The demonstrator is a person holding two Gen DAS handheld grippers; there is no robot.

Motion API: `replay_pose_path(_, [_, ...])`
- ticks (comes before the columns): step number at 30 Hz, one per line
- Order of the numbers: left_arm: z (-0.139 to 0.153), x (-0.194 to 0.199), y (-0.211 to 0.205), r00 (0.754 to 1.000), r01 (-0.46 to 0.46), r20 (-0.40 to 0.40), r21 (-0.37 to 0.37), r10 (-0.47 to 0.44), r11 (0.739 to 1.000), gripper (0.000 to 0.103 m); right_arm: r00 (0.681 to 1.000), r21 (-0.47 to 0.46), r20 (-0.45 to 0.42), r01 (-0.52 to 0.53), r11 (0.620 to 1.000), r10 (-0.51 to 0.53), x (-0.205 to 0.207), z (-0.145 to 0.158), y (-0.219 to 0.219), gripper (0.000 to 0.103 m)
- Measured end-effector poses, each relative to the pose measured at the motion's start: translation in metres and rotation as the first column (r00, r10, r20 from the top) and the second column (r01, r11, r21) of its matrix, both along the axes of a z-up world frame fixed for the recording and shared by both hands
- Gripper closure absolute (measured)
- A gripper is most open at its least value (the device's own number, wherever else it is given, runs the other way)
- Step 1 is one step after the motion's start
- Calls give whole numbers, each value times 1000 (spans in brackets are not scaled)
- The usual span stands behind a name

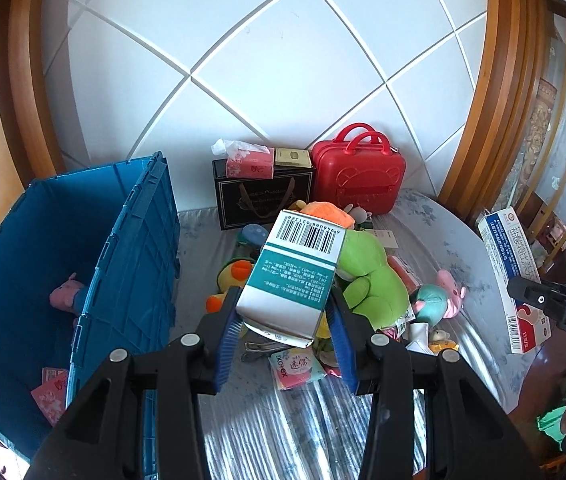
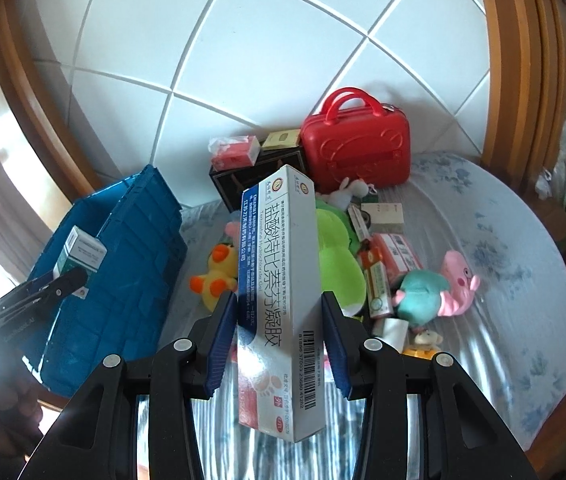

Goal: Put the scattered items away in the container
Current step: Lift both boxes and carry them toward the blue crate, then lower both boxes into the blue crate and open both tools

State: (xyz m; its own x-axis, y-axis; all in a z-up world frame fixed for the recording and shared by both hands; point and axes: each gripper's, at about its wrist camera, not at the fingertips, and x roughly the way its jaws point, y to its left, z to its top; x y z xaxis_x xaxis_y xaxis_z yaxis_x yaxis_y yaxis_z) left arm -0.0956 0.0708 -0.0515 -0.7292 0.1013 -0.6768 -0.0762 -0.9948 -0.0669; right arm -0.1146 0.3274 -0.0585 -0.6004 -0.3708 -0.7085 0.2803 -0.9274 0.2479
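1. Left wrist view alone shows inside the blue crate [image 1: 123, 240]: a pink plush [image 1: 67, 293] on its floor.
2. Left gripper [image 1: 285, 308]: pads clamped on a teal-and-white carton [image 1: 295, 276], raised beside the crate.
3. Right gripper [image 2: 279, 316]: pads clamped on a long white ointment box [image 2: 279, 280], above the scattered toys on the bed [image 2: 503, 216].

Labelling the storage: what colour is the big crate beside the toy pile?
The crate is blue; it shows best in the left wrist view.
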Motion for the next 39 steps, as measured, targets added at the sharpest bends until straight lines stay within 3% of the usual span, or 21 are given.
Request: replay_pose_path(39, [17, 1, -210, 987, -156, -40, 55, 158, 986, 61, 978, 18, -53, -201, 979, 202, 9, 16, -225, 62])
